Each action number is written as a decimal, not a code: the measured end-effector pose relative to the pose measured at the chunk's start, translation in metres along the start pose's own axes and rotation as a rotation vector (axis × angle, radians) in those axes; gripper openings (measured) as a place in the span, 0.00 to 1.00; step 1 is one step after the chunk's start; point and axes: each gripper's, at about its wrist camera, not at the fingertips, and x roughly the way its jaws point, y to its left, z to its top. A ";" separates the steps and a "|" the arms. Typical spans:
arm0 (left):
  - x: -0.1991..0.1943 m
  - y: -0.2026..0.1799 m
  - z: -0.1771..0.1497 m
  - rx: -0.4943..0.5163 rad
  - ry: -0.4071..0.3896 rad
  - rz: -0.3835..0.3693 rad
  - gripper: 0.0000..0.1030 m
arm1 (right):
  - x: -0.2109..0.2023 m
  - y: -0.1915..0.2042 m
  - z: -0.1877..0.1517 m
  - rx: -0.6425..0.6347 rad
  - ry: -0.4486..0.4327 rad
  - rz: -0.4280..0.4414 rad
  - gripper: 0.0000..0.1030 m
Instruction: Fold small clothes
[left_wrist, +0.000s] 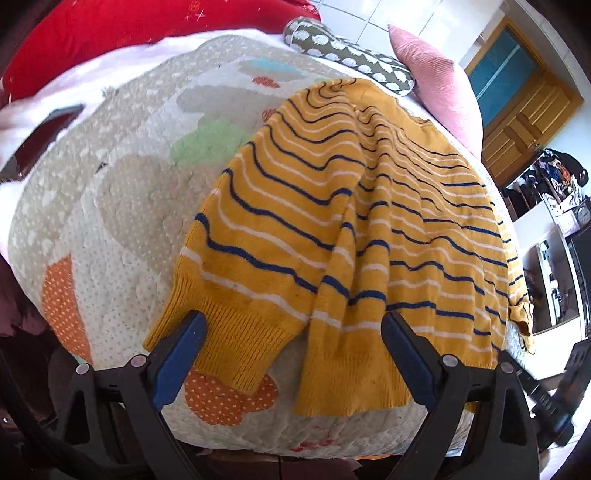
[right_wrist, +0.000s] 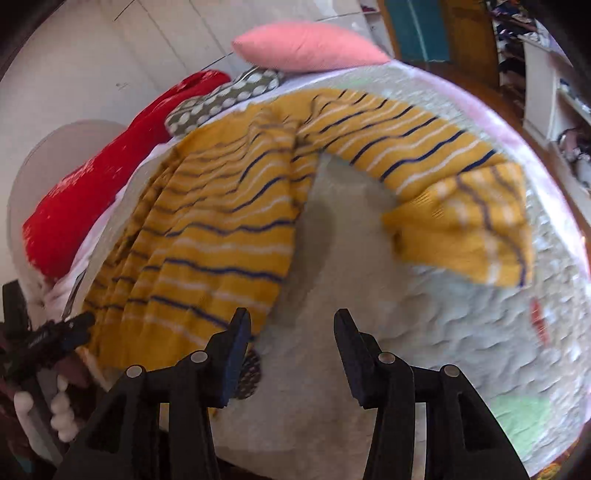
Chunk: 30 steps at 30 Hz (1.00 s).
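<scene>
A small mustard-yellow sweater (left_wrist: 332, 221) with navy and white stripes lies spread on a patterned quilt (left_wrist: 122, 206). In the left wrist view its left sleeve cuff (left_wrist: 229, 343) and ribbed hem (left_wrist: 351, 380) lie between my open fingers. My left gripper (left_wrist: 291, 332) is open, just above them, holding nothing. In the right wrist view the sweater body (right_wrist: 207, 229) lies at left and its other sleeve (right_wrist: 461, 221) stretches right, its end folded over. My right gripper (right_wrist: 291, 325) is open and empty, over bare quilt (right_wrist: 424, 350) beside the hem corner.
A pink pillow (left_wrist: 439, 85), a grey dotted bolster (left_wrist: 347, 55) and a red cushion (left_wrist: 129, 26) lie at the bed's far side. A dark phone-like slab (left_wrist: 40, 136) lies at the left. A wooden door (left_wrist: 524, 110) and shelves stand beyond the bed.
</scene>
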 end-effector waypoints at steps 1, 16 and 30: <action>0.003 -0.001 0.001 0.008 0.007 -0.007 0.91 | 0.009 0.007 -0.005 -0.001 0.015 0.013 0.49; -0.032 0.025 -0.003 -0.027 -0.025 -0.024 0.30 | -0.038 -0.004 -0.013 -0.043 -0.043 -0.247 0.05; -0.083 0.160 -0.018 -0.312 -0.173 0.118 0.49 | 0.044 0.244 -0.031 -0.608 0.058 0.203 0.55</action>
